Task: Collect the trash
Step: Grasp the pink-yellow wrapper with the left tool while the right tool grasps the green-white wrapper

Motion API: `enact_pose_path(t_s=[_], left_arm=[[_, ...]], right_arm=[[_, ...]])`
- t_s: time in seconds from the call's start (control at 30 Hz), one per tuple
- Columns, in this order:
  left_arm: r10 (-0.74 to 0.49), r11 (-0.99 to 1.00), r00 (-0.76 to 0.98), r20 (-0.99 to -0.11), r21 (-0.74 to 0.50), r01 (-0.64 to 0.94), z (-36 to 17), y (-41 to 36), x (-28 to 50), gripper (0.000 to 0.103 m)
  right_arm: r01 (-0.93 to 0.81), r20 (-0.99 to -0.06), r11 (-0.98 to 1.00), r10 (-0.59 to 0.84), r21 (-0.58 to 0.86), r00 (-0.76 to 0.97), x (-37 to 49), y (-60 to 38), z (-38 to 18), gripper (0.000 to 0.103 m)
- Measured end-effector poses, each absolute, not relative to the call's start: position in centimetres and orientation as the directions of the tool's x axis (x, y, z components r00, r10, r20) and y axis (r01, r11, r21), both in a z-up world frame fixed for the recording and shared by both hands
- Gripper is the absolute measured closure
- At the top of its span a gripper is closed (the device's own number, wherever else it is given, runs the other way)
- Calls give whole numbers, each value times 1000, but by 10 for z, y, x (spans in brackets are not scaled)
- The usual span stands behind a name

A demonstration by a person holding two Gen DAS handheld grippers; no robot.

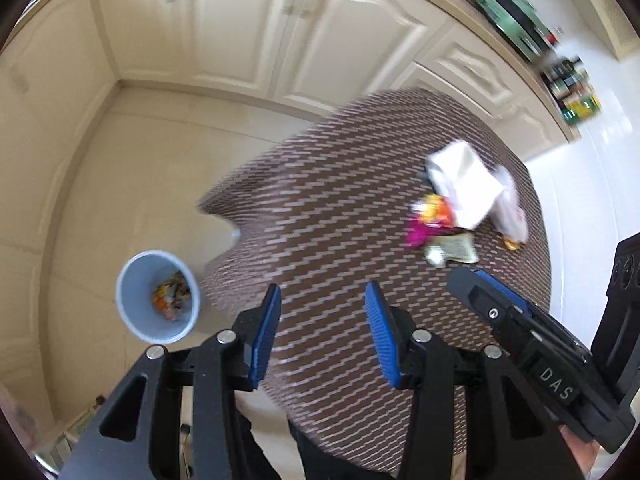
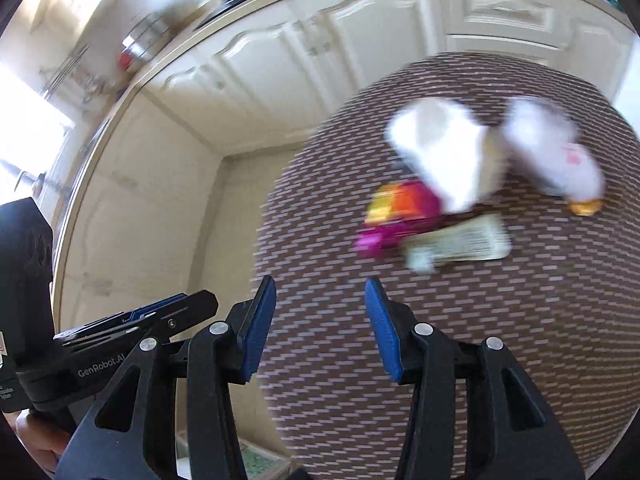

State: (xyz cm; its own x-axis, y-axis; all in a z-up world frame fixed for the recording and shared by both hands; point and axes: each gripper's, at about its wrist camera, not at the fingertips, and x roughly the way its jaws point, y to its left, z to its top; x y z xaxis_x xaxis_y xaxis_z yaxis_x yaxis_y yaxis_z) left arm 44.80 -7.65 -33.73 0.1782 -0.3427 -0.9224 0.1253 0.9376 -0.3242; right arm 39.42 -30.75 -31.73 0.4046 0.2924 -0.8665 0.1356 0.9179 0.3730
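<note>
Now I see both my left tongs (image 1: 322,300) and right tongs (image 2: 320,298) gaping empty above the brown woven round table (image 1: 340,220), cream kitchen cabinets (image 1: 248,32) behind.

Brown brick-patterned tablecloth (image 1: 360,220); pale blue bin (image 1: 132,308); magenta-orange wrapper (image 2: 400,216)

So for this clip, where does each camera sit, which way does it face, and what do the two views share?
Left wrist: sits on the left gripper, looking down over the round table to the trash pile, the bin on the floor at left; own open jaws show, and the right gripper enters at right.
Right wrist: sits on the right gripper, facing the same pile and the cabinets; own open jaws show, left gripper at left.
Shared: table, trash pile, cabinets.
</note>
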Motion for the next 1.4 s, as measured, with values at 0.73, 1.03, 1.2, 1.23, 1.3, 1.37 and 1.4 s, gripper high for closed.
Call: enact_pose_path(t_s=[0.73, 1.03, 1.2, 1.23, 1.3, 1.37, 1.4], left_arm=[[-314, 924, 154, -937, -264, 277, -389, -202, 492, 61], [-357, 914, 201, -912, -297, 276, -373, -177, 489, 79], [-355, 920, 231, -906, -295, 259, -361, -148, 484, 79], [-354, 921, 238, -905, -293, 256, -358, -141, 483, 79], [-354, 923, 245, -903, -294, 249, -356, -131, 481, 79], [-350, 925, 251, -903, -290, 246, -354, -121, 480, 79], [-347, 926, 253, -903, -287, 245, -353, -117, 479, 79]], right_arm=[[293, -886, 875, 264, 386, 380, 395, -392, -361, 55], [314, -879, 852, 295, 419, 374, 400, -370, -369, 52], [351, -873, 825, 308, 443, 378, 408, -359, -378, 48], [365, -877, 824, 292, 434, 382, 412, -357, -380, 48], [403, -879, 810, 267, 427, 395, 415, -359, -382, 48], [444, -883, 793, 236, 417, 407, 421, -361, -383, 48], [455, -882, 789, 223, 414, 415, 425, -362, -384, 48]])
